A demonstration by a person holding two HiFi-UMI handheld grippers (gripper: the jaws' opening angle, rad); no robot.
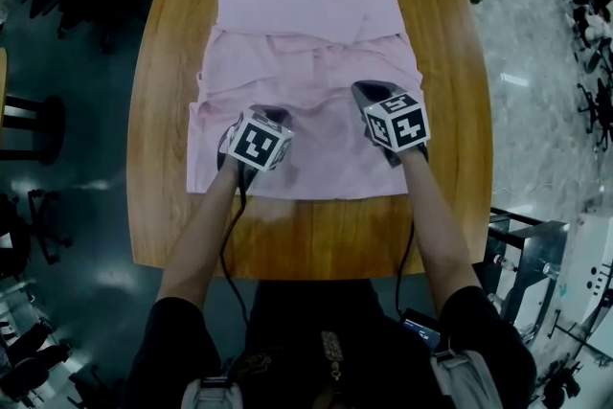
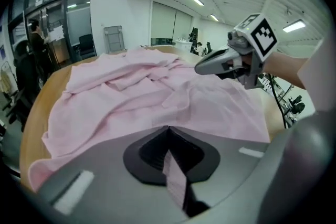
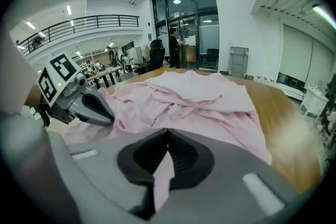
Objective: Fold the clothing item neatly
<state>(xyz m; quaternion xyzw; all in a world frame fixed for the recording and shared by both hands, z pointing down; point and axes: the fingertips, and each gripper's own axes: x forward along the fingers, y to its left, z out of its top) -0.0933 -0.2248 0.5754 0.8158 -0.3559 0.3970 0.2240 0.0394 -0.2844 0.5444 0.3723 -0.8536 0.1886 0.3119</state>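
Pink shirt [image 1: 306, 53] lay spread on the wooden table [image 1: 460, 129], collar end away from us and hem near our edge. A crease ran across the chest, and the cloth above it looked doubled over.

We had the left gripper [image 1: 272, 115] and the right gripper [image 1: 362, 91] side by side over the lower middle of the shirt, apart from each other and both angled down. In each gripper view the jaws were pressed together with a strip of pink cloth caught between them. So both were pinching the shirt and neither was empty. We couldn't tell whether they held only the top layer or more.

We judged a fold to be under way, with two pinch points taken and the cloth bunched into wrinkles around and beyond the grippers. The hem itself lay flat on the table, so the fold line probably sat above it.

The next move likely called for:
- carrying both pinches the same way at the same height
- keeping the cloth taut between them
- laying it down so the side edges lined up
- letting go only once it lay flat

Uneven travel would skew the fold.
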